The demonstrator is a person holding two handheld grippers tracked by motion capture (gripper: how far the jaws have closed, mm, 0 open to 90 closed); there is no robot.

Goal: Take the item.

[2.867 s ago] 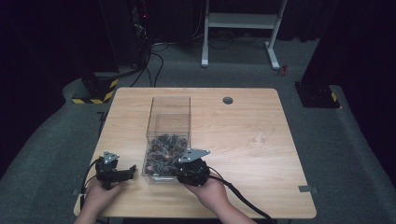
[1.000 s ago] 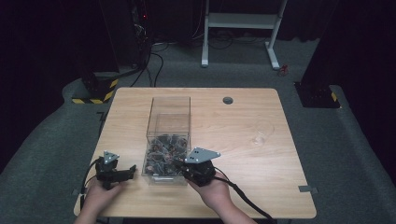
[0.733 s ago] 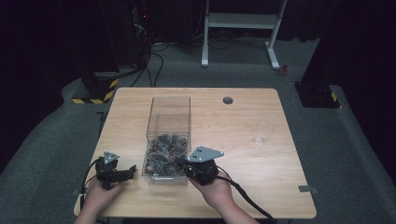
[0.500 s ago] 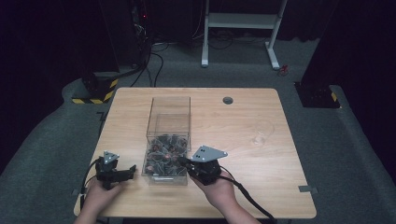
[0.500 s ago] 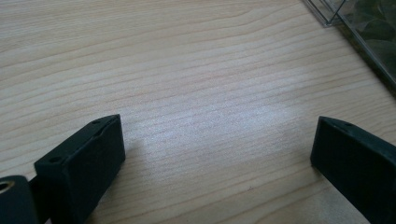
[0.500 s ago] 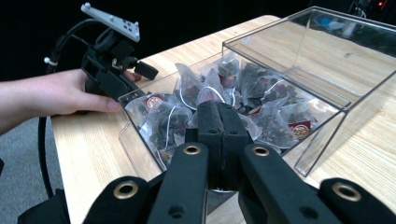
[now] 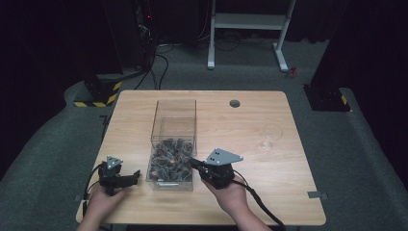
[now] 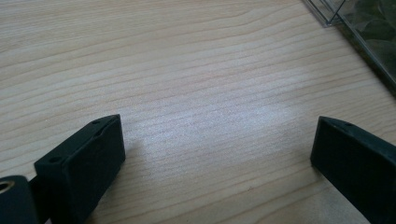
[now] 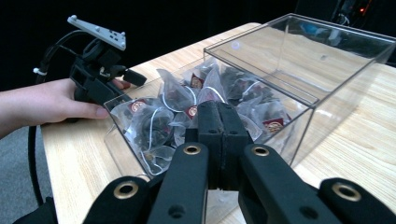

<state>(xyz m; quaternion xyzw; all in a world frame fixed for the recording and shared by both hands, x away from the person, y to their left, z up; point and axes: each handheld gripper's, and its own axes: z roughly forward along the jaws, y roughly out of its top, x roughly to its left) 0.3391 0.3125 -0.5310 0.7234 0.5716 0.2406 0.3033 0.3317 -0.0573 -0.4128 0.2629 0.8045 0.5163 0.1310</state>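
Tea bags (image 9: 154,123): piled in the clear box (image 9: 327,70), right in front of your right gripper (image 9: 219,116).
Right gripper: clenched, holding nothing.

In the left gripper view we see just a corner of the clear box (image 8: 359,28) at the upper right, cut off by the frame edge. In the right gripper view, the labels on the tea bags (image 9: 159,123) are too small for us to read, and the closed jaws hide the bags behind them.
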